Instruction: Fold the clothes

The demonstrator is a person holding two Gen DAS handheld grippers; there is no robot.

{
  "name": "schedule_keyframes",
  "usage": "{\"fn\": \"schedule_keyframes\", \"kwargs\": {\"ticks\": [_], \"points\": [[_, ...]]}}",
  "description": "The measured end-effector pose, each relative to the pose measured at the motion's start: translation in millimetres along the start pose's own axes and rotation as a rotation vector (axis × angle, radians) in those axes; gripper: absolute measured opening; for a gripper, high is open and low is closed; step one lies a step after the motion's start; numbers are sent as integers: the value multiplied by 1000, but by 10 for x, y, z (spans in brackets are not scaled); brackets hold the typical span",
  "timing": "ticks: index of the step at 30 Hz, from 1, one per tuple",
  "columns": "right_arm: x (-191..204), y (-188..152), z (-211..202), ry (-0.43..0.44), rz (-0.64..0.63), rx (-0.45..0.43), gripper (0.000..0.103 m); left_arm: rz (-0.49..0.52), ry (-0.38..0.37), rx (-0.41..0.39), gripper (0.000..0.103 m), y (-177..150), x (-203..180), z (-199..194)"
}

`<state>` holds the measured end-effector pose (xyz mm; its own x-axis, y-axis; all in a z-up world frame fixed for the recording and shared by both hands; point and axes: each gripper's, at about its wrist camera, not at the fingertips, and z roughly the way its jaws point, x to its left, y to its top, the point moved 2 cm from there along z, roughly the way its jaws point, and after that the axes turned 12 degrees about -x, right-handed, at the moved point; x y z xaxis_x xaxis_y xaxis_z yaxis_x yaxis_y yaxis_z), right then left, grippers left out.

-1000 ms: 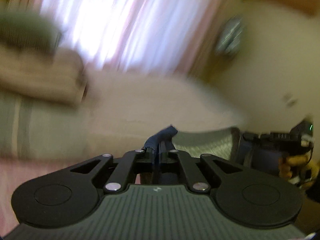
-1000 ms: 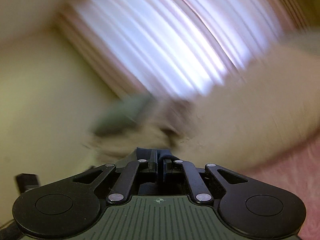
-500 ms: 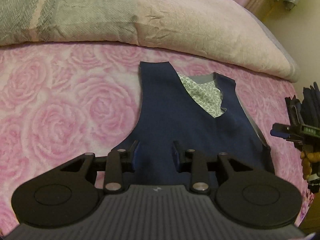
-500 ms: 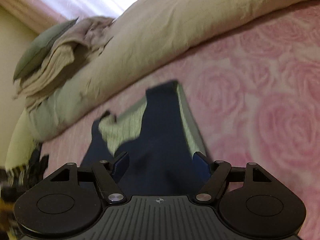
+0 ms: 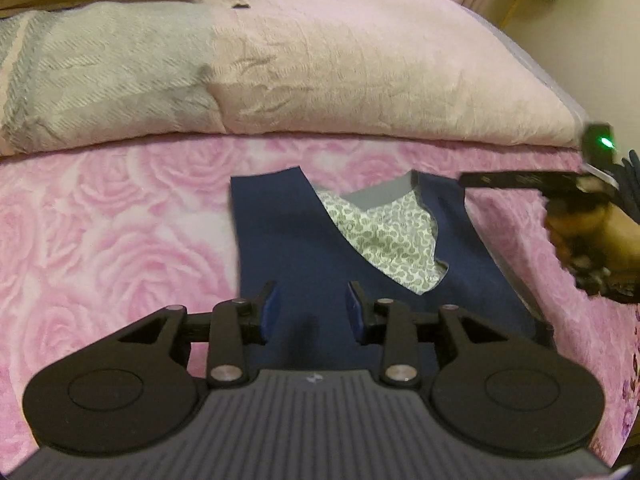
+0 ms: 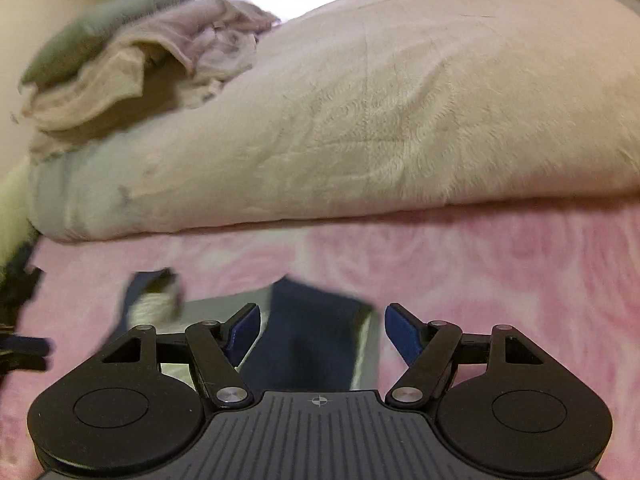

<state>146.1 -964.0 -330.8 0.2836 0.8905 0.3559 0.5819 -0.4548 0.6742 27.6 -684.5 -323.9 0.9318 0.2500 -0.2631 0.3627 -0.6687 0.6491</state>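
A navy vest [image 5: 296, 248] lies flat, front up, on the pink rose-patterned bedspread [image 5: 100, 240], its patterned lining [image 5: 384, 236] showing at the neckline; spread so, it suits folding. The left gripper [image 5: 312, 308] hovers above the vest's lower part, jaws apart and empty. The right gripper [image 6: 320, 332], likewise parted and empty, hangs over one shoulder strap. A beige blanket [image 5: 360, 64] lies beyond.

Soft window backlight, motion blur, fisheye edges
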Motion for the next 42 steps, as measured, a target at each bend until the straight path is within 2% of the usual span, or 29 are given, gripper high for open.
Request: {"fn": "schedule_keyframes", "kwargs": {"ticks": [1, 3, 5, 7, 11, 13, 15, 16, 17, 21, 23, 27, 31, 35, 42], "points": [[-17, 23, 109, -8, -20, 7, 72, -3, 2, 7, 31, -25, 0, 19], [-51, 69, 327, -23, -59, 21, 50, -11, 5, 18, 31, -70, 9, 49], [-84, 115, 542, -38, -99, 35, 4, -22, 8, 23, 31, -105, 24, 51], [-73, 111, 444, -35, -122, -2, 3, -26, 5, 9, 31, -118, 38, 24], [-323, 329, 179, -131, -85, -140, 3, -29, 1, -10, 31, -129, 62, 6], [-431, 247, 234, -154, -54, -101, 5, -30, 10, -5, 31, -159, 66, 7], [-386, 84, 292, -179, -95, -55, 25, -32, 20, 6, 31, -220, 64, -16], [-358, 52, 232, -189, -91, -67, 44, -33, 24, 12, 31, -250, 64, -33], [-329, 19, 172, -200, -87, -79, 55, -26, 33, 17, 31, -292, 76, -73], [-216, -112, -71, -242, -72, -126, 55, -5, 78, 36, 32, -482, 155, -266], [-81, -202, -245, -201, -31, -133, 55, -50, 109, 45, 32, -628, 273, -421], [227, -591, -599, -103, 0, -95, 55, -125, 159, 74, 32, -964, 467, -707], [456, -1008, -830, -103, -7, 9, 55, -113, 148, 84, 32, -1070, 541, -850], [609, -1191, -985, -145, 74, 62, 55, -77, 87, 51, 32, -719, 608, -662], [942, -1310, -940, -175, 125, 94, 55, -29, -59, 3, 37, 296, 615, 338]]}}
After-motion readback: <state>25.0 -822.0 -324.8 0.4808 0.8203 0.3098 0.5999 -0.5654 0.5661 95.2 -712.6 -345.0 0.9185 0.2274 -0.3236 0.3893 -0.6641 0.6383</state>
